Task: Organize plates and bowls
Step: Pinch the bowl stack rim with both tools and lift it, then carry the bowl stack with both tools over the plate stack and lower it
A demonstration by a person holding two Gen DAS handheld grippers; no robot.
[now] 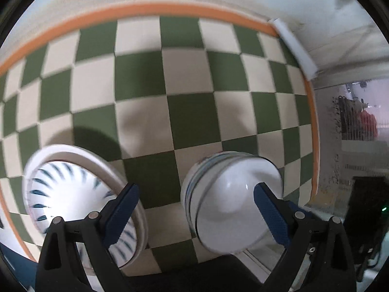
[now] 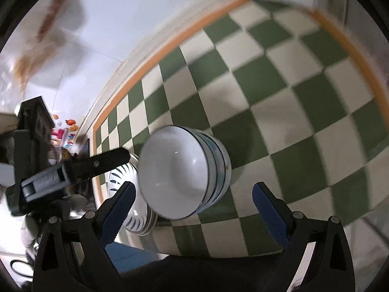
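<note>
A stack of white plates with blue feather marks [image 1: 73, 194] lies on the green and cream checkered cloth [image 1: 184, 82] at the near left. A stack of white bowls with blue bands [image 1: 228, 202] stands to its right near the front edge. My left gripper [image 1: 194, 216] is open and empty, held above the gap between plates and bowls. In the right wrist view the bowls [image 2: 180, 172] sit ahead of my open, empty right gripper [image 2: 192, 214], with the plates [image 2: 131, 194] to their left. The left gripper's body [image 2: 60, 170] shows at far left.
The cloth has an orange border [image 1: 155, 8] and ends at a pale wall behind. A white strip [image 1: 294, 48] lies at its far right corner. Dark clutter and a rack [image 1: 357, 119] stand beyond the table's right edge. Colourful items [image 2: 65, 131] show far left.
</note>
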